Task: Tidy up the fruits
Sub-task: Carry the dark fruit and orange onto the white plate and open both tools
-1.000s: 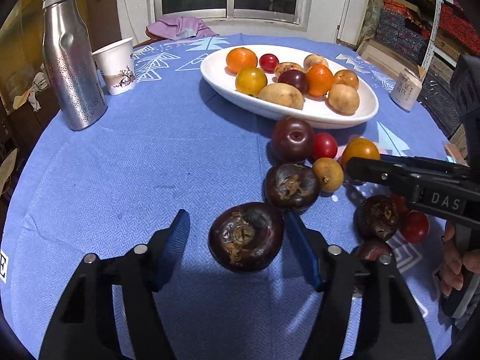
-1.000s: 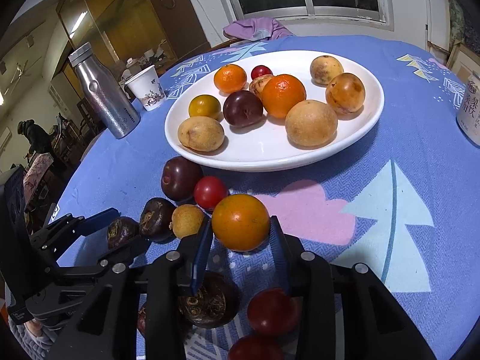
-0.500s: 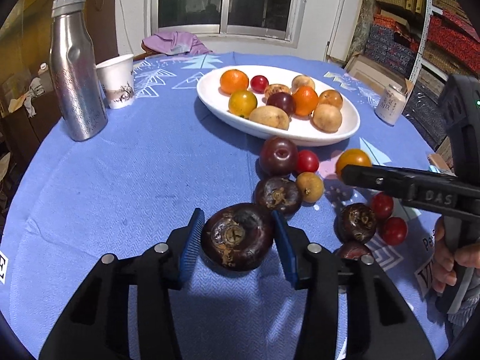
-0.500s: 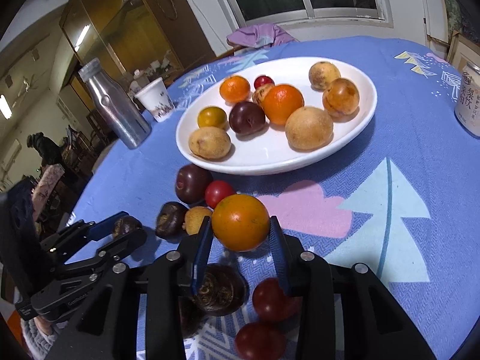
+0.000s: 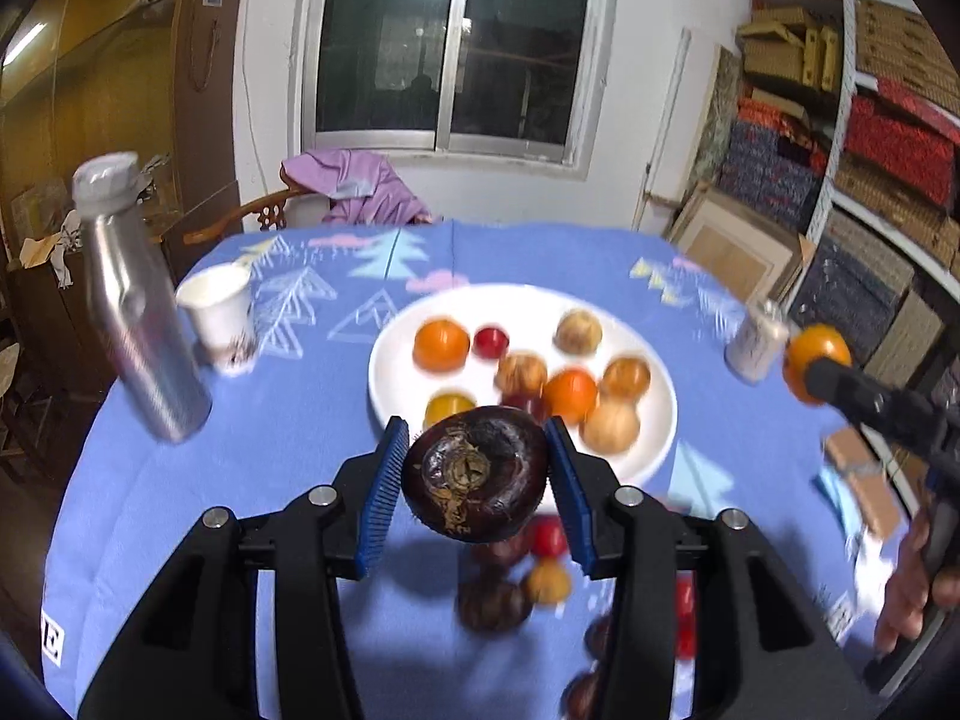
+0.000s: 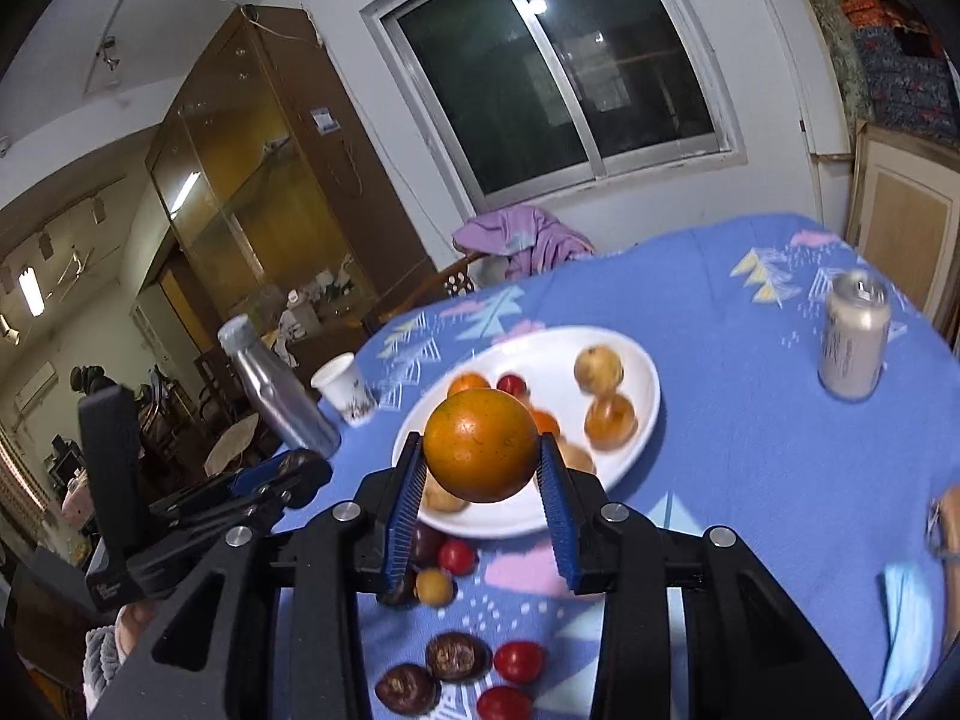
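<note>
Fruits are seen in three places: on the white plate (image 5: 393,360), loose on the blue-clothed bench (image 5: 288,456), and in the two grippers. A dark purple mangosteen (image 5: 475,475) is clamped between the blue pads of the left gripper (image 5: 475,483), clear of the bench, with the plate just beyond it at 12 o'clock. An orange fruit (image 6: 480,445) is pinched between the pads of the right gripper (image 6: 481,480), likewise raised above the cloth and seen against the plate's near rim. In the left wrist view the same orange fruit appears at 3 o'clock at the tip of the right gripper, whose handle is held by a hand (image 5: 912,588) at 4 o'clock. On the plate, oranges, a small red fruit, a dark plum and several tan-brown fruits are spread apart, blurred. Loose fruits are left on the cloth at 6 o'clock of the plate: a dark plum, red cherry tomatoes (image 6: 519,661), a small yellow fruit (image 6: 433,585) and more mangosteens (image 6: 456,655). A silver bottle (image 5: 135,306) and a paper cup (image 5: 219,315) stand close together at 9 o'clock of the plate, and a drink can (image 6: 853,339) stands at 3 o'clock, well apart from it. A light blue face mask (image 6: 909,630) lies at the bench's right edge.
</note>
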A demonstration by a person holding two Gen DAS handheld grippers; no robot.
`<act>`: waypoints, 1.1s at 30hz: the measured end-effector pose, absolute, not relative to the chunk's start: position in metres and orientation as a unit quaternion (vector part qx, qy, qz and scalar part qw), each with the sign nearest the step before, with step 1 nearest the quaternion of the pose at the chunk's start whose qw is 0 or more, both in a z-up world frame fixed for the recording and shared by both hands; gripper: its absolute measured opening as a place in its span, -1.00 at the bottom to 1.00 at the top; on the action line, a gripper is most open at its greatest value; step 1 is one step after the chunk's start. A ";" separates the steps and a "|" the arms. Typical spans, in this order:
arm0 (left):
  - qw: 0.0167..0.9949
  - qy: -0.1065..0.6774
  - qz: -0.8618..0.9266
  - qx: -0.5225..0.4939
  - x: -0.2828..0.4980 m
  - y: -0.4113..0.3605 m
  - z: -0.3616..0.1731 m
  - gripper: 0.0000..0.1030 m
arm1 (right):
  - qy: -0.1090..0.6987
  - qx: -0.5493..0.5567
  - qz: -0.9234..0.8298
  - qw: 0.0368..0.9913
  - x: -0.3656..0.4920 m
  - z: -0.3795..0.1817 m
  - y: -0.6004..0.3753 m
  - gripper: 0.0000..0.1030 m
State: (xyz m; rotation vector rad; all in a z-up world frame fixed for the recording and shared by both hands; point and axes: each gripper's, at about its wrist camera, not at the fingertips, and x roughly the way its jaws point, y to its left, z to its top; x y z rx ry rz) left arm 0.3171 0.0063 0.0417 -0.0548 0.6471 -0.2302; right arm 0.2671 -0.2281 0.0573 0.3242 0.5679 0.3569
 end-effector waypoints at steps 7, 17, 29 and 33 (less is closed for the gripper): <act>0.931 0.347 -0.089 -0.071 0.394 0.005 0.025 -0.11 | 0.321 0.150 0.174 0.919 0.340 0.049 -0.204 -0.26; 0.911 0.396 -0.093 -0.068 0.446 0.008 -0.025 -0.11 | 0.380 0.120 0.124 0.909 0.396 -0.011 -0.196 -0.26; 0.916 0.391 -0.074 -0.044 0.446 -0.003 -0.029 0.37 | 0.401 0.129 0.116 0.899 0.404 -0.027 -0.200 -0.25; 0.922 0.378 -0.071 -0.047 0.435 0.001 -0.016 0.58 | 0.383 0.153 0.117 0.903 0.397 -0.014 -0.212 -0.11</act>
